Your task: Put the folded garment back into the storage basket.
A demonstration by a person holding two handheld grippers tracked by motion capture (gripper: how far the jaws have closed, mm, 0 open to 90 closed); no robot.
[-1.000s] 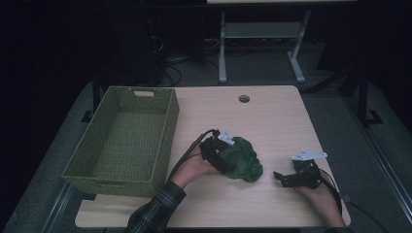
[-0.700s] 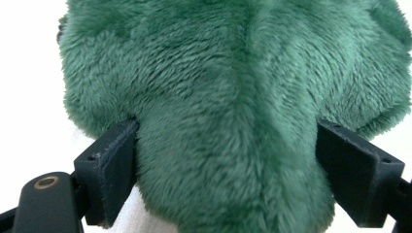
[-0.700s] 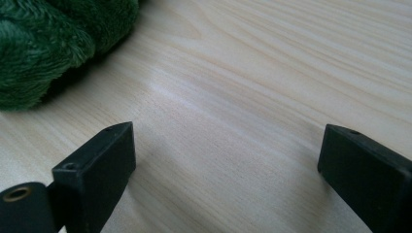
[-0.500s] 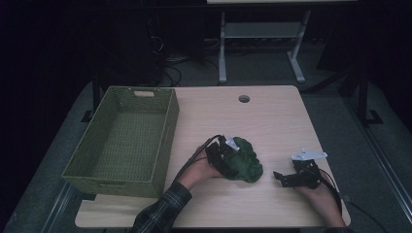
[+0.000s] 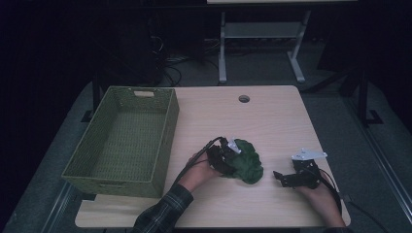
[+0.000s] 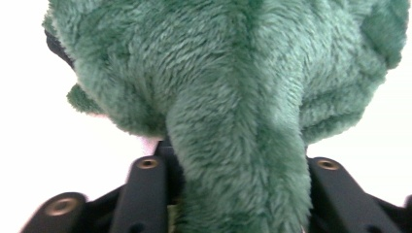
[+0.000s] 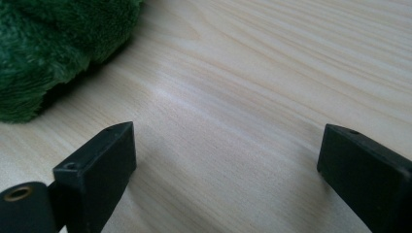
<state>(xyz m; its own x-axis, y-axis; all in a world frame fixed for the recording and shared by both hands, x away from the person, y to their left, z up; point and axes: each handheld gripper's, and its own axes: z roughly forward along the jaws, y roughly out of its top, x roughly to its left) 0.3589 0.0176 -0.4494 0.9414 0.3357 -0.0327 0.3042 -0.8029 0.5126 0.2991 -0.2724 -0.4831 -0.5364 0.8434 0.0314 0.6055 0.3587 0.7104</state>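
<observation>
A green plush toy point(image 5: 247, 165) lies on the wooden table point(image 5: 272, 121), right of the basket. My left gripper point(image 5: 227, 156) reaches into its left side. In the left gripper view a thick furry part of the toy point(image 6: 233, 97) fills the gap between the black jaws of the left gripper point(image 6: 233, 170). These jaws have just been closing and now press on it. My right gripper point(image 5: 279, 177) rests low on the table to the toy's right and points toward it. In the right gripper view the right gripper point(image 7: 226, 155) stands open over bare wood, with the toy point(image 7: 48, 48) off to its upper left.
A green woven basket point(image 5: 167, 126) with nothing visible inside stands at the table's left. A round cable hole point(image 5: 244, 98) sits near the far edge. Beyond the table are a dark floor, cables and a metal stand point(image 5: 223, 53).
My left gripper has pushed a little to the right into the plush toy and its jaws have come together on it. The right gripper has kept still.
</observation>
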